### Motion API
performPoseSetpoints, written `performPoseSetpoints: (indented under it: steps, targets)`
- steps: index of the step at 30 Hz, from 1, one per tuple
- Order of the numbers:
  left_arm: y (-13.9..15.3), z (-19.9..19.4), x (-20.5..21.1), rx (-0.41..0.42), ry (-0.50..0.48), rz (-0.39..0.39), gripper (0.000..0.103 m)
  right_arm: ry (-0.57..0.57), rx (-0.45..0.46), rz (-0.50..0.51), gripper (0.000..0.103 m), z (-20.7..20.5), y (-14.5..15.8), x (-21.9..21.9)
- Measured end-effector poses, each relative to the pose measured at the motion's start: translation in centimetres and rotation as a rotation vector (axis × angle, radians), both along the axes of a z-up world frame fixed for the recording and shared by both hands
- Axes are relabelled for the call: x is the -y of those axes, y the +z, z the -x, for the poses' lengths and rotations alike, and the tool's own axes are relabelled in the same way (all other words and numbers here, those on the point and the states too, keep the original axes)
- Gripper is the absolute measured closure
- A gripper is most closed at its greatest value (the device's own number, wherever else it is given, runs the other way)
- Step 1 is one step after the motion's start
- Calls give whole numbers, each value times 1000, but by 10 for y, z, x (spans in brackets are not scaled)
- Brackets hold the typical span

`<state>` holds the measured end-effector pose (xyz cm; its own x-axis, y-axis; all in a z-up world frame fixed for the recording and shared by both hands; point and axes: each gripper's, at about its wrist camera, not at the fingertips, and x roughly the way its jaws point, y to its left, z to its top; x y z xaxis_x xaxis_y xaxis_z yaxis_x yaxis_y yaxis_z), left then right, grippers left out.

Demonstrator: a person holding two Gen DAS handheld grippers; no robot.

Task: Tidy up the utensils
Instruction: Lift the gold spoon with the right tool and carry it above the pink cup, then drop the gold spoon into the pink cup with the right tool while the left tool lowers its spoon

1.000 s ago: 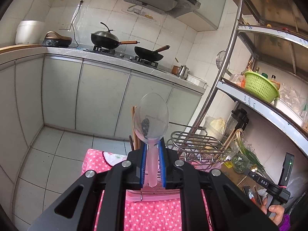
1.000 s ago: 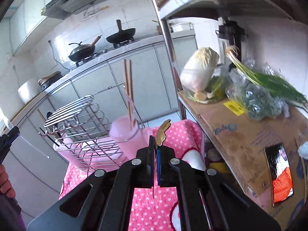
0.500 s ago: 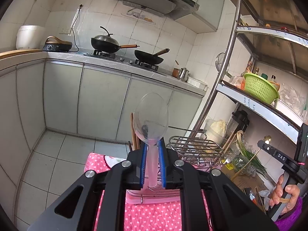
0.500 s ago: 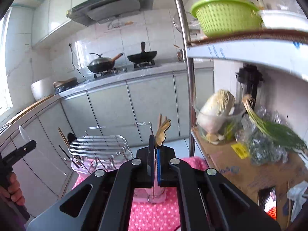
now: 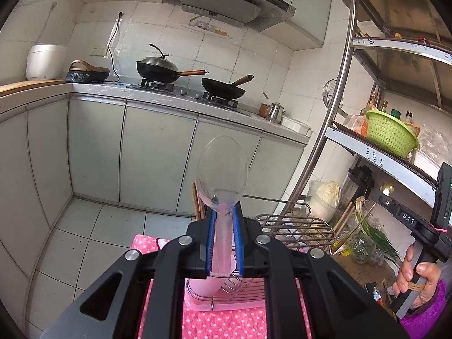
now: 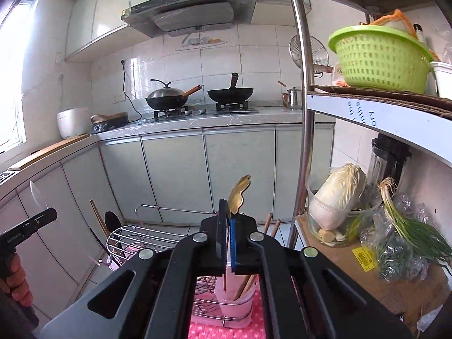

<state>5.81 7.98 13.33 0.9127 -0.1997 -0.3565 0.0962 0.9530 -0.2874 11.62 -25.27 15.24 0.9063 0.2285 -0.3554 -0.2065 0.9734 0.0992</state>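
Note:
My left gripper point(image 5: 223, 226) is shut on the stem of a clear plastic spoon point(image 5: 221, 172), whose bowl stands upright above the blue pads. My right gripper point(image 6: 228, 226) is shut on a thin gold utensil point(image 6: 238, 195) with a lobed head that sticks up past the fingers. Below the right gripper stands a pink holder cup point(image 6: 234, 302) with wooden chopsticks point(image 6: 271, 223) in it. Beside the cup is a wire rack point(image 6: 127, 237) on a pink tray. The left wrist view shows the same rack point(image 5: 293, 226) just beyond the spoon, and the right gripper point(image 5: 380, 195) held high at the right.
A pink dotted cloth point(image 5: 226, 322) covers the table. A steel shelf post point(image 6: 305, 113) rises close on the right, with a green basket point(image 6: 378, 56), a cabbage point(image 6: 339, 195) and green onions point(image 6: 412, 226) on the shelves. Counter and woks point(image 5: 158, 67) stand behind. A hand point(image 5: 415, 268) grips the right handle.
My right gripper rose with the gold utensil and rolled upright, so its view lifted from the table to the stove wall. My left gripper and the clear spoon have barely moved.

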Motion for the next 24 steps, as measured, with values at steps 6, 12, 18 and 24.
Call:
performPoseSetpoints:
  steps: [6,12,18,24]
  targets:
    - [-9,-22,3,-35,26,-16,92,8,-24,11,101,-14,-10,-2]
    - [-23,-45,15,-65,44,-75,92,15,-58,29,101,-25,-23,-3]
    - [-38,-62,27,-104,27,-96,92,20,-111,46,101,-35,-43,-7]
    - [-60,-76,40,-168,26,-111,92,37,-179,74,101,-44,-67,-15]
